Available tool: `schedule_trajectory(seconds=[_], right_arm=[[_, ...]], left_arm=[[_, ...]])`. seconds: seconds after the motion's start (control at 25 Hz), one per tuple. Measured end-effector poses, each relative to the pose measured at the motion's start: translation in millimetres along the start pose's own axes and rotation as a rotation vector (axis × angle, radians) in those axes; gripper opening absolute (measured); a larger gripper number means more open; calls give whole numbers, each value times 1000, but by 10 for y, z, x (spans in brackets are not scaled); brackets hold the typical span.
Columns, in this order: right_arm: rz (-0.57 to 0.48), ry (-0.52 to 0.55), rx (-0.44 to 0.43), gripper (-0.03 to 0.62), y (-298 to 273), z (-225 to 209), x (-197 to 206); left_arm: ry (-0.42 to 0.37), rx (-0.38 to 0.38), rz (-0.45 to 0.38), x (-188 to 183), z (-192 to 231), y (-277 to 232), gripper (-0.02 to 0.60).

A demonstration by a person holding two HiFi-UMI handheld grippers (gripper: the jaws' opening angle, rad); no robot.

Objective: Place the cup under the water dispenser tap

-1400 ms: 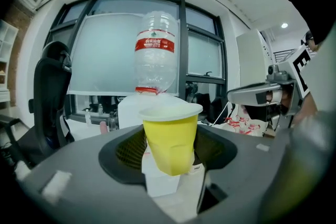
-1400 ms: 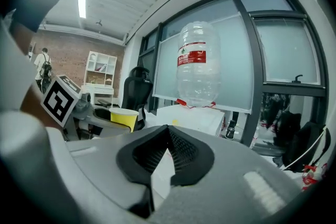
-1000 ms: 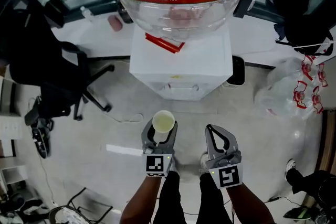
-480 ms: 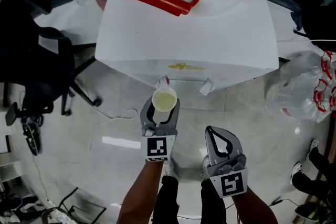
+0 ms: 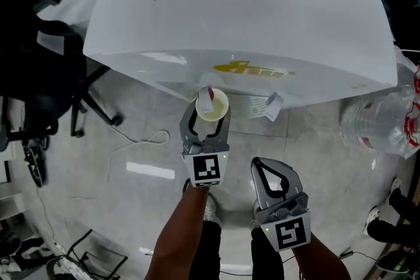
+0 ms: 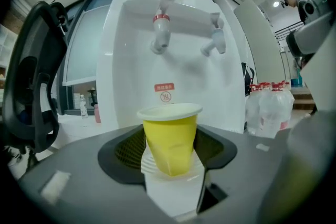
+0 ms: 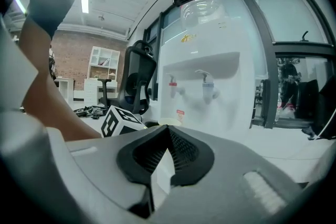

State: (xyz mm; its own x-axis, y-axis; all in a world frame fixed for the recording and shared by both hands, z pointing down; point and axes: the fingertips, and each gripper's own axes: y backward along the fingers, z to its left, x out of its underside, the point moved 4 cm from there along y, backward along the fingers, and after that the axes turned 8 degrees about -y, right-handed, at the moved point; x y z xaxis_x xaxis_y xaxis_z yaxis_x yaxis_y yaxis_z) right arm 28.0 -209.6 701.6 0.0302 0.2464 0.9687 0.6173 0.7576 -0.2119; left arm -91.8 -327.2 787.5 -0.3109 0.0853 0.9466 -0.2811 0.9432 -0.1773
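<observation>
A yellow paper cup stands upright between the jaws of my left gripper, which is shut on its lower half. From above, the cup sits just in front of the white water dispenser, close to the red-collared tap. In the left gripper view that tap and a second tap hang well above the cup's rim. My right gripper is lower right of the left one, shut and empty. Its view shows the jaws meeting and the dispenser ahead.
A black office chair stands to the left, with a thin cable lying on the grey floor. Wrapped water bottles stand to the right of the dispenser. The left gripper's marker cube shows in the right gripper view.
Both grippers have dropped lower. The left one carried the cup forward to the dispenser's front, below the taps. The dispenser now fills the top of the head view.
</observation>
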Motion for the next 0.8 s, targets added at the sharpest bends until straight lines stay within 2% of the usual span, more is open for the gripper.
schedule_trajectory(seconds=[0.12,0.24,0.4,0.56,0.8], right_arm=[[-4,-6,-7,3,-12,-26,12],[-1,-2,-20,3,2,-27,50],[-5,-11,-25,3,6,-35,86],[-3,-8,-24,3,18,-48,54],[-16,-7,-12,3,31,-23,-29]], left_arm=[[-14,-21,1,40,18,-46,282],[8,-27,17,134,-13,-89,287],[75,-42,57,264,-47,-137,360],[91,-31,79,287,-76,-103,411],[109,-29,100,269,-62,139,414]])
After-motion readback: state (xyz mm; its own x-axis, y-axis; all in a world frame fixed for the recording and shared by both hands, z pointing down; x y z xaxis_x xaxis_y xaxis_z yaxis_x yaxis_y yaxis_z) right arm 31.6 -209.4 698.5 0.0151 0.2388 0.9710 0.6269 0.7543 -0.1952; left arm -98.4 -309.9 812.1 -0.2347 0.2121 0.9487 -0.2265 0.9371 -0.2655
